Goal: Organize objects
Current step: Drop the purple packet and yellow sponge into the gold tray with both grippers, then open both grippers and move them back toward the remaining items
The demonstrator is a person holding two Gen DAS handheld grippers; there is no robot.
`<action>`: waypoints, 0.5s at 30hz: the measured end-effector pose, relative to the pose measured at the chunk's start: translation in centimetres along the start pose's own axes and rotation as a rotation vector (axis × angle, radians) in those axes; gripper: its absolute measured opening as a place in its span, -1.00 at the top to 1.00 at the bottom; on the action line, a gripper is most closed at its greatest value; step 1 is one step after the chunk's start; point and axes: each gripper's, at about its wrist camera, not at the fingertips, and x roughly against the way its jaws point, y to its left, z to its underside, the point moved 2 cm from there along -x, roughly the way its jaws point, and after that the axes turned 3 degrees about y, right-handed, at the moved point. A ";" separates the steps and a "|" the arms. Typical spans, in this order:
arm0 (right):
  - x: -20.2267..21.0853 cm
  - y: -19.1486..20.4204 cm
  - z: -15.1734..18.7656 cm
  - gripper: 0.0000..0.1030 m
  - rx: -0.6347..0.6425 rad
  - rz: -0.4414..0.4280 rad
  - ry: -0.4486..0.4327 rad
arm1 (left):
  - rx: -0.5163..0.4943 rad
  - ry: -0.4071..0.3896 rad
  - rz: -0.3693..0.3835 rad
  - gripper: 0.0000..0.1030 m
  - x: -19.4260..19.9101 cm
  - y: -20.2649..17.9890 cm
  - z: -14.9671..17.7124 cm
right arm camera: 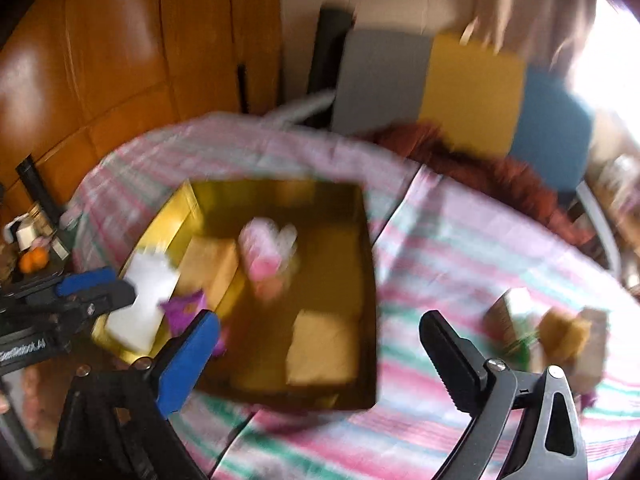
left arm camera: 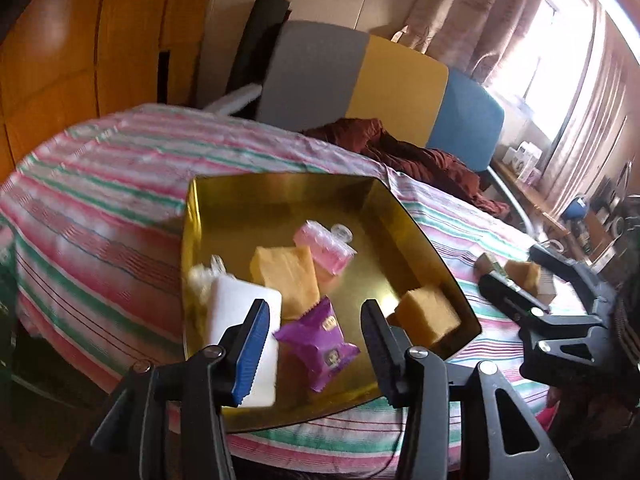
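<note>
Gold tray (left arm camera: pixel 208 216): an open, gold-lined box on the striped cloth (left arm camera: pixel 100 184) of the counter, left of the loose things.
In the tray: a white block (left arm camera: pixel 236 308) near left, a purple packet (left arm camera: pixel 316 344) near middle, a large yellow sponge (left arm camera: pixel 286 280) behind the packet, a pink bottle (left arm camera: pixel 324 248) farther in, and a smaller yellow sponge (left arm camera: pixel 428 314) at the near right corner.
Left tongs (left arm camera: pixel 316 320): partly open over the near edge of the tray, the purple packet showing between the fingers but not pinched.
Right tongs (right arm camera: pixel 320 344): spread wide, nothing between them, hovering over the tray's near right corner and the cloth.
Left view only: it is sharp, so the packet's crimped ends and the bottle's clear cap can be read; the right tongs appear at the far right with a sponge piece (left arm camera: pixel 524 274) and a small box (left arm camera: pixel 488 262) on the cloth beside them.
Right view only: blurred; it shows the left tongs' blue pad (right arm camera: pixel 84 280) at the left edge, and a dark red garment (right arm camera: pixel 460 160) at the counter's far side.
</note>
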 end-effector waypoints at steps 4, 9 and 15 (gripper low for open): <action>-0.1 0.6 -0.1 -0.99 0.026 0.046 -0.018 | -0.015 -0.019 -0.042 0.07 0.4 -0.5 -0.3; -0.3 0.1 1.0 -0.99 -0.043 -0.017 0.003 | -0.025 -0.023 -0.100 0.07 0.6 -0.6 -0.1; -1.1 0.1 2.3 -0.97 -0.064 -0.010 0.064 | -0.029 -0.013 -0.152 0.07 0.5 -0.7 0.2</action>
